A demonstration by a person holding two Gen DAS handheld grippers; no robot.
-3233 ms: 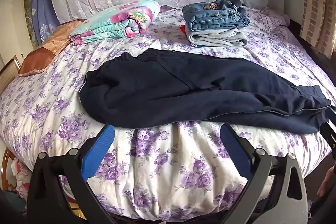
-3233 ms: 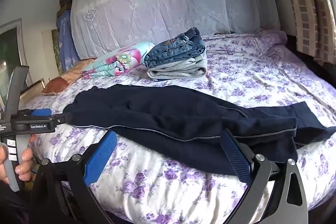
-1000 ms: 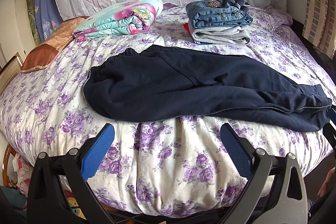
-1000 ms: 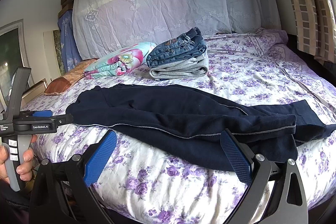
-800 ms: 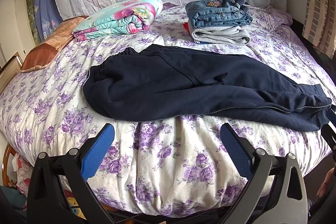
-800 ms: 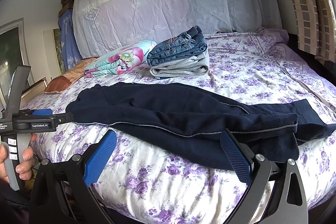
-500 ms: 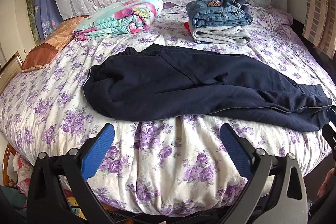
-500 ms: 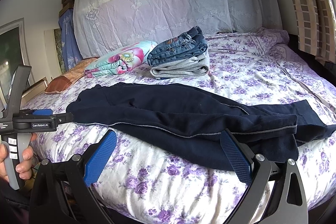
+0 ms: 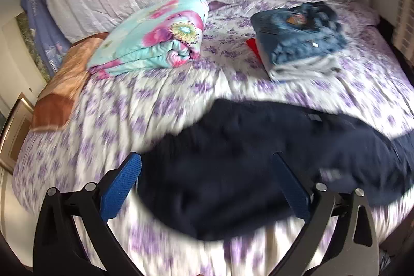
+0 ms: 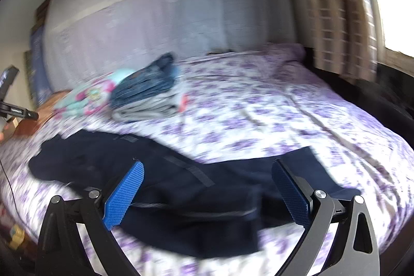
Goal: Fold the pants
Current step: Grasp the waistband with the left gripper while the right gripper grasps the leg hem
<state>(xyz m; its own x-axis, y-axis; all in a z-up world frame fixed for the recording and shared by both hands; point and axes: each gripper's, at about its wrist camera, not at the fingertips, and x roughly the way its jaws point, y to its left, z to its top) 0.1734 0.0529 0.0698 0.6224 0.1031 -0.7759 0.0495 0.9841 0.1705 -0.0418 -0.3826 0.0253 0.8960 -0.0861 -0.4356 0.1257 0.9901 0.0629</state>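
Observation:
Dark navy pants [image 9: 233, 159] lie flat across the near part of the bed, waistband to the left, legs running right; both views are motion-blurred. My left gripper [image 9: 207, 183] is open and empty, just above the waist end of the pants. In the right wrist view the pants [image 10: 181, 188] stretch from left to the leg cuffs at right. My right gripper [image 10: 207, 195] is open and empty, over the lower legs near the cuffs. The left gripper's body [image 10: 10, 105] shows at the far left edge of the right wrist view.
The bed has a purple-flowered cover [image 9: 160, 105]. A folded floral quilt [image 9: 157, 38] and a stack of folded jeans and grey clothes [image 9: 297, 35] lie at the back. An orange pillow [image 9: 64, 84] is at the left. Curtains [image 10: 336, 17] hang at the right.
Both grippers have moved quickly forward and down towards the pants, the left over the waist end, the right over the leg end. Both stay open. The pants have not moved.

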